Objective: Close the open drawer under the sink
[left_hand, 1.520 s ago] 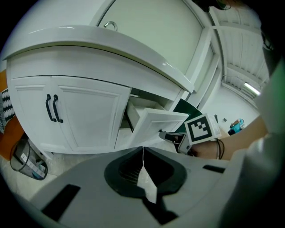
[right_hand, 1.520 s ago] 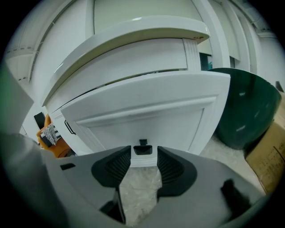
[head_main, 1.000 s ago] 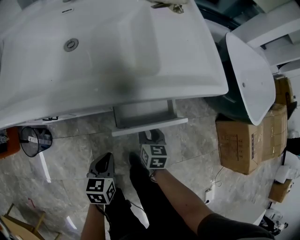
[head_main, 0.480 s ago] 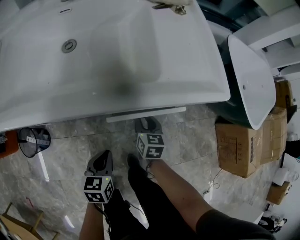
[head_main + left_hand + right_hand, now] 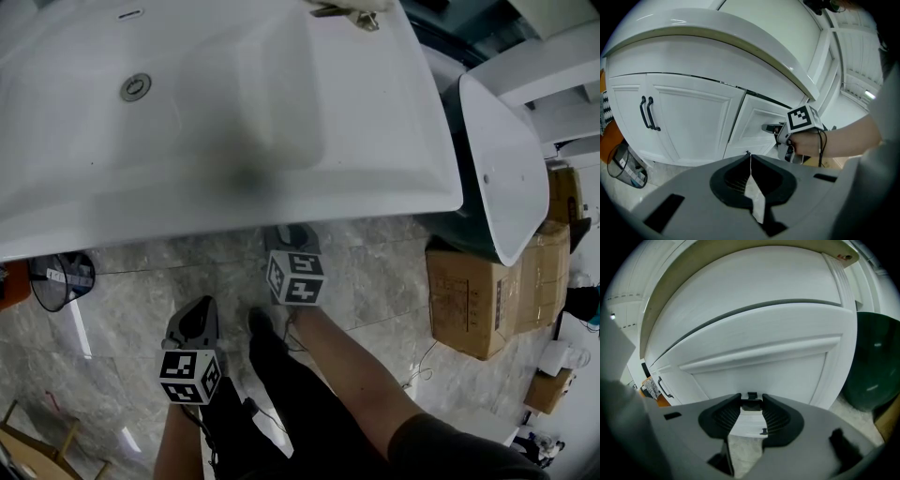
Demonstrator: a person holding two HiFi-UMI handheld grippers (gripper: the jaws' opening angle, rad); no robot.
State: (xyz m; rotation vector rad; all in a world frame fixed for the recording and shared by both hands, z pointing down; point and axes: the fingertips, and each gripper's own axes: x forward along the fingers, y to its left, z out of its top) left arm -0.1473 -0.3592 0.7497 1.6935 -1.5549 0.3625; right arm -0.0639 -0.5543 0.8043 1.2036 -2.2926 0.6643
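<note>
The white drawer front (image 5: 759, 366) stands nearly flush with the cabinet under the white sink (image 5: 234, 112); from the head view the drawer is hidden beneath the sink's rim. My right gripper (image 5: 751, 401) is at the drawer's small dark handle (image 5: 751, 405), which fills the gap between its pads. In the left gripper view the right gripper (image 5: 771, 127) reaches that handle from the right. My left gripper (image 5: 749, 157) hangs back over the floor, jaws together with nothing in them; in the head view the left gripper (image 5: 192, 314) is left of the right gripper (image 5: 286, 234).
Two cabinet doors with black handles (image 5: 647, 114) are left of the drawer. A mesh wastebasket (image 5: 56, 279) stands on the marble floor at the left. A dark green tub with a white lid (image 5: 497, 169) and cardboard boxes (image 5: 478, 291) crowd the right.
The drawer has slid in under the sink until it no longer shows from above. My right gripper moved forward with it; the left gripper drifted slightly.
</note>
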